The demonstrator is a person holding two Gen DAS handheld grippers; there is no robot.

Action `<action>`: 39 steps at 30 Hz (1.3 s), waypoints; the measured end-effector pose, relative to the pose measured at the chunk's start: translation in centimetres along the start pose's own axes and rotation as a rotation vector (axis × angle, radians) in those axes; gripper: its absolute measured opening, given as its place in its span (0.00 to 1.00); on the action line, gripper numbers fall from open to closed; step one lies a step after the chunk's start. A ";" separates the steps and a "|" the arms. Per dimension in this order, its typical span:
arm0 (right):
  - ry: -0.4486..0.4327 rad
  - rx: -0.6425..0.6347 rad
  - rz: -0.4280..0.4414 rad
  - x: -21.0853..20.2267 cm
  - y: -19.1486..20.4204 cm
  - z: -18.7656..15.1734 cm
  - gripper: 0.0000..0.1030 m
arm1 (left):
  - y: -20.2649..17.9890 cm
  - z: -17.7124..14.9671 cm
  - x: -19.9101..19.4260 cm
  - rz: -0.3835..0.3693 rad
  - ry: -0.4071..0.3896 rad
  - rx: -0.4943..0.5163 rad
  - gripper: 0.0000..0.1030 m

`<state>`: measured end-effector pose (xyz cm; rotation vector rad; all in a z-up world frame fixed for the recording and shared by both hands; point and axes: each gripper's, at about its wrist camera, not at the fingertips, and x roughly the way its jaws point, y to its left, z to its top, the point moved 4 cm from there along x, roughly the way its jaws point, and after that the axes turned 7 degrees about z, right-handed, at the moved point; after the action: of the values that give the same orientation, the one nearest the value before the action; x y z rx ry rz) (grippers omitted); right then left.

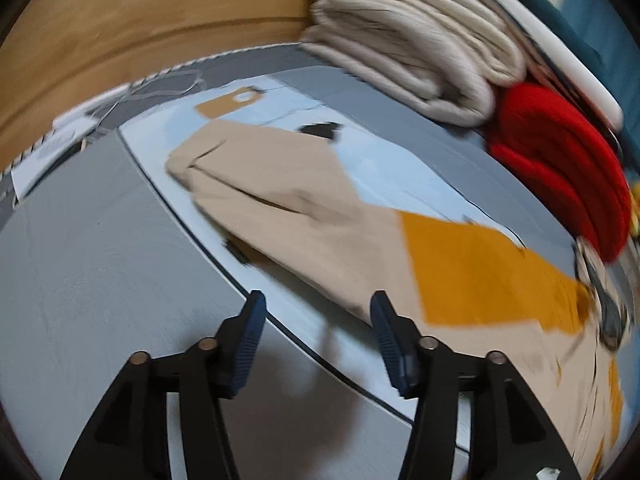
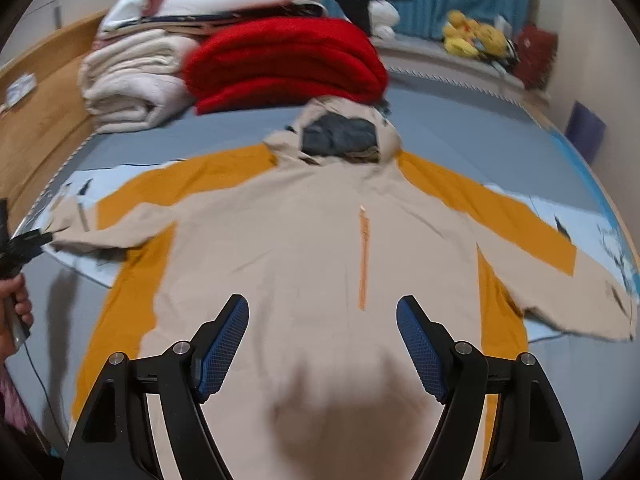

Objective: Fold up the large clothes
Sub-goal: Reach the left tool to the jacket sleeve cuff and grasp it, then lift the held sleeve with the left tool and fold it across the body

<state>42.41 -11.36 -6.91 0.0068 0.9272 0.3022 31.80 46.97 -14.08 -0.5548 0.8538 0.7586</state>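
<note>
While both our grippers hang over the bed (image 2: 460, 120), the jacket (image 2: 320, 240) lies spread flat on its grey cover, hood (image 2: 340, 136) toward the far end and both sleeves stretched out toward the side edges. It is beige with mustard panels on the shoulders and flanks, and a thin orange zip (image 2: 363, 256) runs down its middle.

Our right gripper (image 2: 322, 348) hovers above the lower body of the jacket with its jaws wide apart; nothing sits between the blue pads, and its shadow falls on the cloth below. Our left gripper (image 1: 318, 344) points down near the left edge of the bed, just short of the sleeve (image 1: 280, 200) that reaches toward that edge; its jaws stand apart too, with only grey cover and a strip of pale blue sheet (image 1: 400, 176) seen between them (this view is blurred, so finer detail is lost). In the right wrist view we see our left hand (image 2: 16, 304) gripping that tool's handle at the picture's left border.

No container shows. At the far end of the bed a folded cream blanket (image 2: 132, 84) and a folded red blanket (image 2: 284, 64) sit side by side, with more bedding stacked on top. Yellow plush toys (image 2: 472, 36) rest on a ledge beyond the far right corner.
</note>
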 end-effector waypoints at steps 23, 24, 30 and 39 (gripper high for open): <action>0.068 -0.010 -0.076 3.5 -1.7 -0.2 0.75 | 1.4 5.4 4.3 -0.138 0.000 -0.135 0.00; 0.067 -0.005 -0.071 3.3 -1.8 -0.2 0.75 | 0.4 5.9 2.6 -0.157 -0.031 -0.119 0.00; 0.031 0.017 -0.033 1.0 -2.1 0.4 0.73 | -8.4 5.3 -10.3 -0.282 -0.179 0.024 0.00; -0.001 0.123 0.043 -3.2 -4.6 -0.5 0.52 | -28.8 -10.7 -23.5 -0.586 -0.095 0.382 0.00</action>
<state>41.36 -16.64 -5.33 0.1399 0.9447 0.2852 39.15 13.18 3.38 -0.3912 0.6740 0.0799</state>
